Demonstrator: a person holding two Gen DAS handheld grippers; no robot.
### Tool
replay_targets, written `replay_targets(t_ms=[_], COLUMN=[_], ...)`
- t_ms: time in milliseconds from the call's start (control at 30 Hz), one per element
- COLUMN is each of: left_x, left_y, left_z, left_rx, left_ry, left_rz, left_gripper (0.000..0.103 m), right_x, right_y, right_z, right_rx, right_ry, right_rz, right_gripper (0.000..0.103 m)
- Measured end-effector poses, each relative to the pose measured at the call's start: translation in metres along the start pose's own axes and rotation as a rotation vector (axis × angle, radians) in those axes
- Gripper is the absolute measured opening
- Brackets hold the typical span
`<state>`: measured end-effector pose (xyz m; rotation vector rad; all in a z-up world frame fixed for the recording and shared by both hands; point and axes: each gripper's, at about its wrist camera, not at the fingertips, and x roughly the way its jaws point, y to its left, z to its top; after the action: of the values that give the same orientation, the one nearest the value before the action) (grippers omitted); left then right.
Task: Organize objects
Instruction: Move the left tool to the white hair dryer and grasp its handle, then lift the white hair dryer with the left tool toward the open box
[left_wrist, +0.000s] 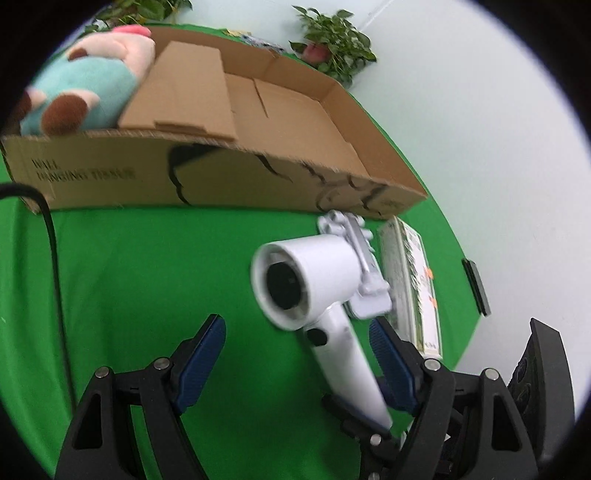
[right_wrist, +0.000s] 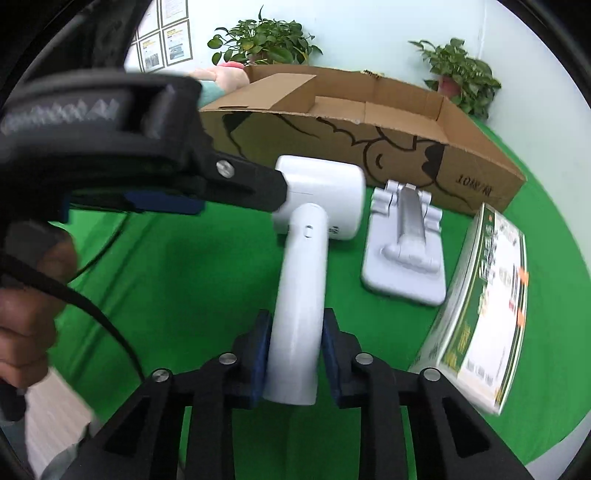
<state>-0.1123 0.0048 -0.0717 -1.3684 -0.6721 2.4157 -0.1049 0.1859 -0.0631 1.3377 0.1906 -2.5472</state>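
A white hair dryer (right_wrist: 317, 199) lies on the green cloth, its barrel toward the cardboard box (right_wrist: 332, 136). My right gripper (right_wrist: 295, 321) is shut on the dryer's handle (right_wrist: 299, 295), blue pads pressed to both sides. In the left wrist view the dryer (left_wrist: 306, 273) sits ahead of my left gripper (left_wrist: 295, 326), which is open; its handle runs down past the right finger (left_wrist: 384, 347). In the right wrist view one left finger (right_wrist: 240, 181) reaches the rear of the barrel. Whether it touches is unclear.
A white folding stand (right_wrist: 402, 251) and a green-and-white carton (right_wrist: 484, 314) lie right of the dryer. The open box holds a plush toy (left_wrist: 85, 88) at its left end. A black cable (left_wrist: 55, 258) hangs at left. Potted plants (right_wrist: 262, 40) stand behind.
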Motion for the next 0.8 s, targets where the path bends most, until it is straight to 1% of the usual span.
replay_targets(t_ms=[100,133,167,200,233,267,333,433,467,500,567,633,667,767,800], left_x=[0.012,0.016,0.019,0.019,0.020,0.020,0.021,0.021,0.021,0.022,0.022,0.022,0.022,0.023,0.023], left_y=[-0.009,-0.010,-0.009,-0.009,-0.009,-0.008,-0.005,-0.005,-0.005,-0.005,-0.005,-0.005,-0.005,-0.004,-0.004], left_z=[-0.012,-0.015,-0.017,-0.018,-0.017,-0.016,-0.014,-0.012,-0.012,-0.011,-0.012,-0.012,-0.013,-0.014,-0.015], left_rx=[0.018,0.007,-0.004,-0.008,-0.012,-0.021,-0.042,-0.050,-0.051,-0.050,-0.050,-0.057,-0.064,-0.077,-0.081], left_ry=[0.055,0.079,0.089,0.081,0.083,0.082,0.084,0.082,0.082,0.082,0.083,0.082,0.084,0.092,0.095], left_rz=[-0.044,-0.077,-0.083,-0.085,-0.083,-0.088,-0.095,-0.074,-0.068,-0.061,-0.058,-0.054,-0.050,-0.038,-0.037], left_gripper=[0.079,0.080,0.079,0.079,0.079,0.079,0.079,0.075,0.074,0.071,0.068,0.064,0.058,0.049,0.048], right_x=[-0.012,-0.015,-0.017,-0.017,-0.017,-0.015,-0.012,-0.009,-0.007,-0.007,-0.005,-0.004,-0.004,0.001,0.000], right_y=[0.007,0.010,0.012,0.012,0.011,0.009,0.002,-0.003,-0.003,-0.002,-0.001,0.001,0.002,0.006,0.007], right_z=[-0.013,-0.017,-0.020,-0.020,-0.020,-0.019,-0.016,-0.011,-0.007,-0.006,-0.006,-0.008,-0.008,-0.009,-0.010], right_rx=[-0.012,-0.022,-0.032,-0.037,-0.032,-0.022,-0.002,-0.005,-0.010,-0.015,-0.032,-0.042,-0.046,-0.059,-0.056], right_ry=[0.019,0.013,0.004,-0.004,-0.013,-0.018,-0.011,-0.020,-0.020,-0.021,-0.013,-0.012,-0.014,-0.016,-0.017], right_rz=[0.066,0.081,0.092,0.097,0.097,0.100,0.111,0.102,0.106,0.108,0.097,0.092,0.088,0.070,0.064], right_gripper=[0.026,0.031,0.043,0.050,0.061,0.063,0.063,0.062,0.060,0.058,0.044,0.039,0.035,0.033,0.033])
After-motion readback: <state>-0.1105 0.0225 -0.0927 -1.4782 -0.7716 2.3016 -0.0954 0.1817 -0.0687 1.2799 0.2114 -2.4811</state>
